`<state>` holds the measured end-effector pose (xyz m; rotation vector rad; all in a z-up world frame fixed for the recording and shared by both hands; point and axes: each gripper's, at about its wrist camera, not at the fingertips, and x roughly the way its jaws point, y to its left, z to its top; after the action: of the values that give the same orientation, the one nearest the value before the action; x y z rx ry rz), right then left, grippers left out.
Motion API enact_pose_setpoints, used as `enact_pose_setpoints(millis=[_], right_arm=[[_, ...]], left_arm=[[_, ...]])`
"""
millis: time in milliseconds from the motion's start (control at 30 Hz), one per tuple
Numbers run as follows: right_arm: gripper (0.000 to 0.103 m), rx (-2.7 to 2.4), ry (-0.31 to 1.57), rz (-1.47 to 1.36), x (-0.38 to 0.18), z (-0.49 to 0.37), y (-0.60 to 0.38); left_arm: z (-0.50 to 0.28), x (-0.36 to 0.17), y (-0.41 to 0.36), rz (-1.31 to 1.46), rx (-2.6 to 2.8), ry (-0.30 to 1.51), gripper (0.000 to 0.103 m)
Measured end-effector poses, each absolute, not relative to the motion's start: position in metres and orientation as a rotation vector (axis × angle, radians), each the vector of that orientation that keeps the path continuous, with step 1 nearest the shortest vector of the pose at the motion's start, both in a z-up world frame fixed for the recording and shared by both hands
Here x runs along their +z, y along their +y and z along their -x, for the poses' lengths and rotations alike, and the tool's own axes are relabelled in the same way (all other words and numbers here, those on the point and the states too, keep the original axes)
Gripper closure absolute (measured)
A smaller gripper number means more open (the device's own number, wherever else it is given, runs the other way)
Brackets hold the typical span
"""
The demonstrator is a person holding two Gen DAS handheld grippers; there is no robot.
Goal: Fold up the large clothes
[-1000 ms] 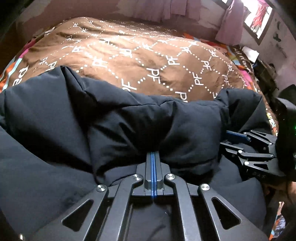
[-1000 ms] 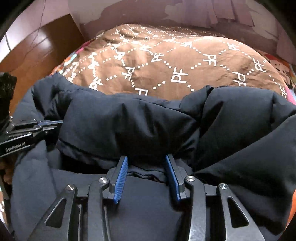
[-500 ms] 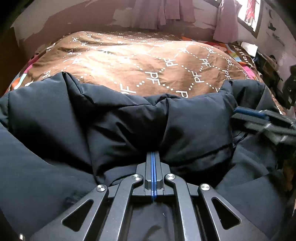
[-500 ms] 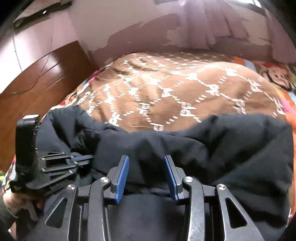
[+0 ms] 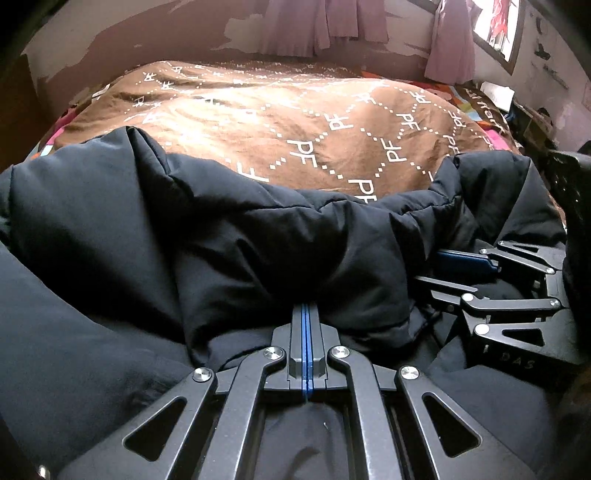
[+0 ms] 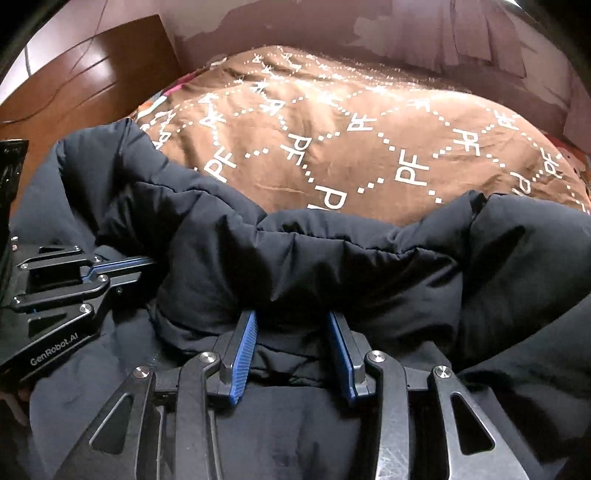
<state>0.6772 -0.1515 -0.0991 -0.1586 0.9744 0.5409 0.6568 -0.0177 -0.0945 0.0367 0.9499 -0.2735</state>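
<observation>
A large dark puffy jacket [image 5: 240, 236] lies bunched across the near side of the bed; it also fills the lower right wrist view [image 6: 332, 266]. My left gripper [image 5: 306, 314] is shut, its blue pads pressed together on a fold of the jacket. My right gripper [image 6: 291, 325] has its jaws apart with a thick fold of jacket between the blue pads; the pads press into the fabric. Each gripper shows in the other's view: the right one on the right [image 5: 465, 258], the left one on the left [image 6: 122, 266].
A brown bedspread [image 5: 295, 122] with white "PF" lettering covers the bed beyond the jacket. A wooden headboard [image 6: 92, 77] stands at the far left. A peeling wall with purple curtains [image 5: 314, 22] is behind. Clutter sits by the bed's right side [image 5: 524, 122].
Both grippers dipped back down toward the bed with the jacket edge, after a brief lift half a second ago. The left gripper stays shut on the fold.
</observation>
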Motion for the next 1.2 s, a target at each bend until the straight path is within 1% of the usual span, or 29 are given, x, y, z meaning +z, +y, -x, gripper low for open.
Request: enact_pose_setpoints(millis=[100,167,233,300,367,433,500,533,567,600,633,733,833,900,967,1033,1067,1200], right_arm=[[0.066,0.538,0.949,0.124,-0.095,-0.668,-0.158],[0.066,0.539,0.922,0.109,-0.090,-0.664,-0.161],[0.060,0.526,0.876,0.100,-0.082,-0.655,-0.167],[0.039,0.486,0.798,0.106,-0.071,-0.643,-0.173],[0.038,0.452,0.724,0.102,-0.058,-0.631,-0.178],[0.038,0.435,0.686,0.088,-0.050,-0.623,-0.184],[0.037,0.439,0.660,0.069,-0.043,-0.618,-0.187],[0.035,0.440,0.650,0.060,-0.041,-0.615,-0.189],[0.027,0.438,0.637,0.046,-0.037,-0.611,-0.191],[0.020,0.440,0.623,0.026,-0.033,-0.606,-0.194],[0.019,0.440,0.614,0.012,-0.029,-0.602,-0.198],[0.017,0.431,0.593,-0.010,-0.019,-0.600,-0.199],[0.010,0.401,0.565,-0.021,-0.005,-0.591,-0.204],[0.005,0.377,0.542,-0.042,0.003,-0.585,-0.209],[0.003,0.332,0.515,-0.076,0.015,-0.575,-0.216],[0.001,0.303,0.497,-0.100,0.025,-0.567,-0.219],[0.000,0.292,0.489,-0.104,0.030,-0.563,-0.220],[0.000,0.261,0.456,-0.104,0.050,-0.541,-0.221]], left_arm=[[-0.652,-0.092,-0.018,-0.032,-0.273,0.931,0.100],[-0.651,-0.087,-0.013,0.020,-0.283,0.937,0.100],[-0.650,-0.078,-0.002,0.132,-0.305,0.930,0.100],[-0.647,-0.070,0.008,0.229,-0.299,0.912,0.100],[-0.641,-0.063,0.012,0.262,-0.278,0.889,0.100],[-0.633,-0.054,0.010,0.249,-0.262,0.856,0.099],[-0.624,-0.046,0.008,0.235,-0.244,0.819,0.097],[-0.620,-0.042,0.007,0.228,-0.232,0.799,0.088],[-0.614,-0.038,0.007,0.223,-0.216,0.776,0.072],[-0.609,-0.034,0.007,0.224,-0.205,0.752,0.062],[-0.602,-0.028,0.008,0.232,-0.199,0.714,0.051],[-0.587,-0.014,0.007,0.209,-0.190,0.659,0.048],[-0.575,0.001,0.003,0.176,-0.157,0.612,0.040],[-0.566,0.010,0.003,0.179,-0.150,0.580,0.029],[-0.553,0.021,0.003,0.177,-0.130,0.521,0.015],[-0.543,0.034,0.004,0.170,-0.125,0.477,0.008],[-0.538,0.041,0.005,0.163,-0.117,0.461,0.005],[-0.510,0.063,0.011,0.154,-0.060,0.413,0.002]])
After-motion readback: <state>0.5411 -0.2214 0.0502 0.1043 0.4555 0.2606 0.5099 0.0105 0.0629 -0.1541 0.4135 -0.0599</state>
